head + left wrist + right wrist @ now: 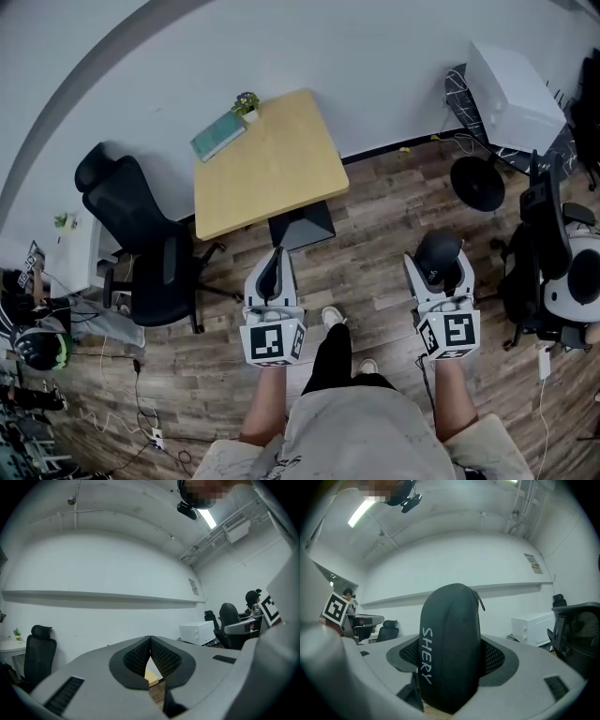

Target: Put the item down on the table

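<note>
My right gripper (439,264) is shut on a black zippered case (450,644) with white lettering on its side. The case stands on end between the pads and fills the middle of the right gripper view; in the head view the black case (437,253) sticks out ahead of the jaws over the wooden floor. My left gripper (271,272) is shut with nothing in it; its two ribbed pads (161,658) meet at the tips. The light wooden table (267,169) lies ahead and to the left of both grippers, with the left gripper close to its near edge.
A teal book (217,137) and a small potted plant (247,103) sit at the table's far corner. A black office chair (141,246) stands left of the table. A dark box (302,225) rests under the table's near edge. Chairs and a white appliance (513,94) crowd the right.
</note>
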A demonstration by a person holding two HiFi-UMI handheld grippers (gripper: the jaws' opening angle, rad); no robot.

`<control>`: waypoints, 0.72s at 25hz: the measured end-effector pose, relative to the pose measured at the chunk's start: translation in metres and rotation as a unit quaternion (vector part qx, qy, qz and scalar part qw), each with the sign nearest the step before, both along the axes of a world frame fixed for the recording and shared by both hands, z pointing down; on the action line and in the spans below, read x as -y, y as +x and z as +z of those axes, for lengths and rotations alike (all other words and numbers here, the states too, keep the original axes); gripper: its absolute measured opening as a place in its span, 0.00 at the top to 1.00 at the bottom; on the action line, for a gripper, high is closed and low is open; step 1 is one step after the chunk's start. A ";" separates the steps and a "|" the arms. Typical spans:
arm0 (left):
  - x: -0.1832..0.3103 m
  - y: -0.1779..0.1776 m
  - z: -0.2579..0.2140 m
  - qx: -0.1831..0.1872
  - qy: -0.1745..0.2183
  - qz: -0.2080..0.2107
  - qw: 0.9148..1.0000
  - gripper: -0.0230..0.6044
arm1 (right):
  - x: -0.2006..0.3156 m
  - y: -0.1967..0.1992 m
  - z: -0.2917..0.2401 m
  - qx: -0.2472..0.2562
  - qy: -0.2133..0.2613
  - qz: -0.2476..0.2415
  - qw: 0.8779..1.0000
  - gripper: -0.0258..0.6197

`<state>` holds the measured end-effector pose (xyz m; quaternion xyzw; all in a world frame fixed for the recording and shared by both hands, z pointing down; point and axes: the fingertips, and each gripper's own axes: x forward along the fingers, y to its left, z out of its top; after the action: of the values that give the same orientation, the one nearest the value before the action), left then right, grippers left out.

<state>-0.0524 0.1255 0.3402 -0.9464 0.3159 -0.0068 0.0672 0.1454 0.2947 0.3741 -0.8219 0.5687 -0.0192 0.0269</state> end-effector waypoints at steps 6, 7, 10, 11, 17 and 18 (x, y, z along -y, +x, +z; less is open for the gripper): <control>0.040 0.016 -0.002 -0.017 0.000 0.003 1.000 0.95 | 0.040 0.007 -0.009 -0.020 -0.001 -0.004 1.000 0.42; 0.049 0.021 -0.003 -0.021 0.000 0.005 1.000 0.95 | 0.048 0.010 -0.011 -0.023 -0.001 -0.005 1.000 0.42; 0.075 0.036 -0.008 -0.027 0.006 0.009 1.000 0.95 | 0.078 0.023 -0.017 -0.028 -0.002 -0.006 1.000 0.42; 0.084 0.040 -0.010 -0.028 0.008 0.009 1.000 0.95 | 0.089 0.026 -0.019 -0.030 -0.003 -0.008 1.000 0.42; 0.158 0.039 -0.013 -0.033 0.013 -0.017 0.999 0.95 | 0.175 0.035 -0.028 -0.038 -0.003 -0.032 0.999 0.42; 0.170 0.037 -0.014 -0.032 0.013 -0.022 0.999 0.95 | 0.189 0.035 -0.029 -0.037 -0.004 -0.037 0.999 0.42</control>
<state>-0.0155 -0.0446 0.3267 -0.9379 0.3389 0.0266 0.0695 0.1808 0.1056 0.3450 -0.8007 0.5990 0.0080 0.0022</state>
